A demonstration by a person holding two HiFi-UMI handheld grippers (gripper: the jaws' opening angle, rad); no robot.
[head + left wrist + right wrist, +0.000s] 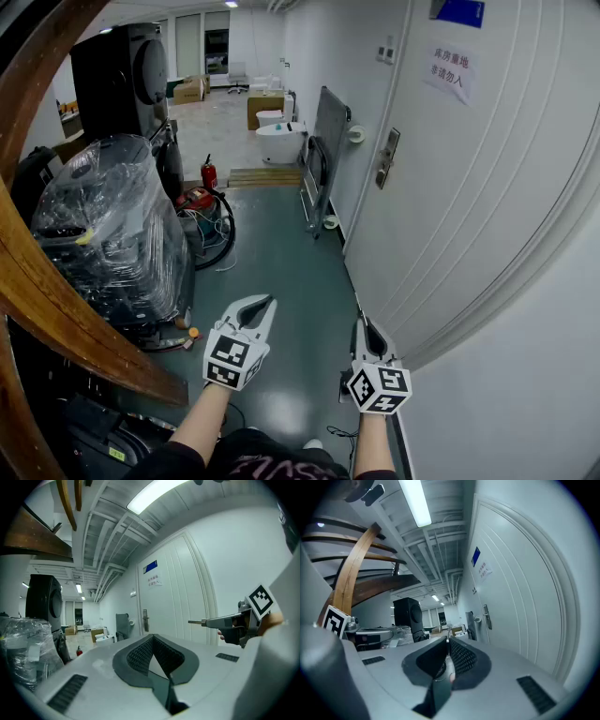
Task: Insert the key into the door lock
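Observation:
The white door (469,187) stands to my right, and its metal handle plate with the lock (387,157) is well ahead of both grippers. My right gripper (364,324) is held low beside the door, shut on a thin metal key (197,621) that sticks forward from its tips. The right gripper view shows the key blade (448,633) between the pads, with the lock plate (486,617) far off to the right. My left gripper (262,302) is open and holds nothing, to the left of the right one. The lock plate (145,620) is also small in the left gripper view.
A plastic-wrapped machine (103,234) and a black unit (122,75) line the corridor's left. A curved wooden beam (56,309) crosses near left. A folded cart (323,150) leans just beyond the door. A red fire extinguisher (208,173) and cables lie on the green floor (281,253).

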